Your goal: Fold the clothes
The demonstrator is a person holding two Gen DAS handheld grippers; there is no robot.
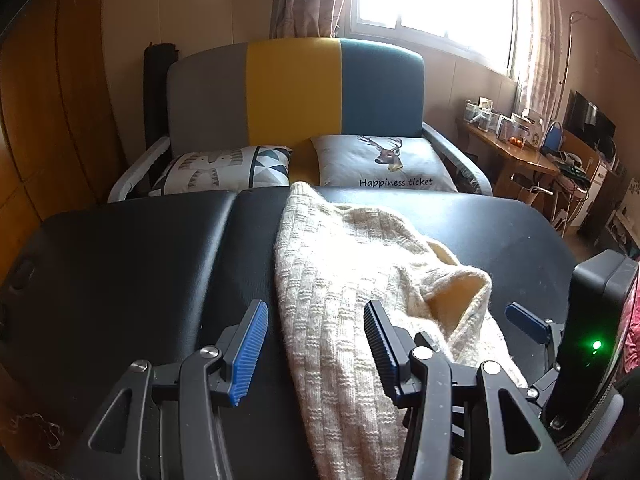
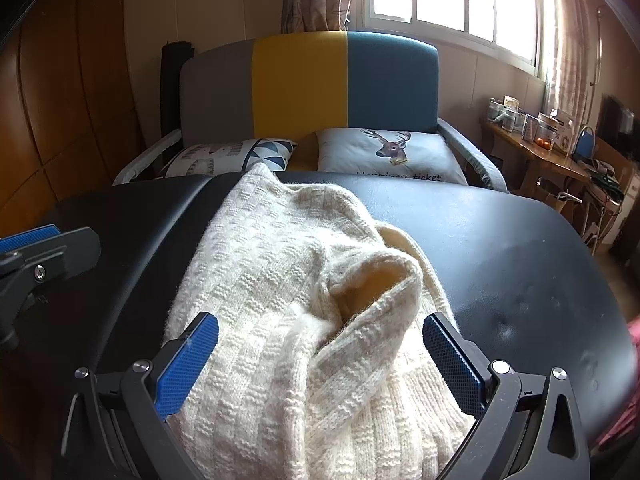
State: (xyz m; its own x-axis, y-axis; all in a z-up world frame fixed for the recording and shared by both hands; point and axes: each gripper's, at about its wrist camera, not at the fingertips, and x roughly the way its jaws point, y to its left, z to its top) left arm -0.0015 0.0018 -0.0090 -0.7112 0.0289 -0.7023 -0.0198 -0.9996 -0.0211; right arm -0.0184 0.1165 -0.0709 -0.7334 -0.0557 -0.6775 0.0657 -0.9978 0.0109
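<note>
Cream knit sweater on my black padded table, long axis from near edge to far edge; my left gripper and right gripper both spread wide, empty.

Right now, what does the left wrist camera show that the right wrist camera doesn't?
Only the left wrist view shows a black device with a green light at its right edge, plus the full "Happiness ticket" wording on the deer pillow.

Only the right wrist view shows the knit's rolled opening lying between the open right gripper.

Both show the cream knit sweater on the black table, the open left gripper, and the tricolour sofa.
</note>
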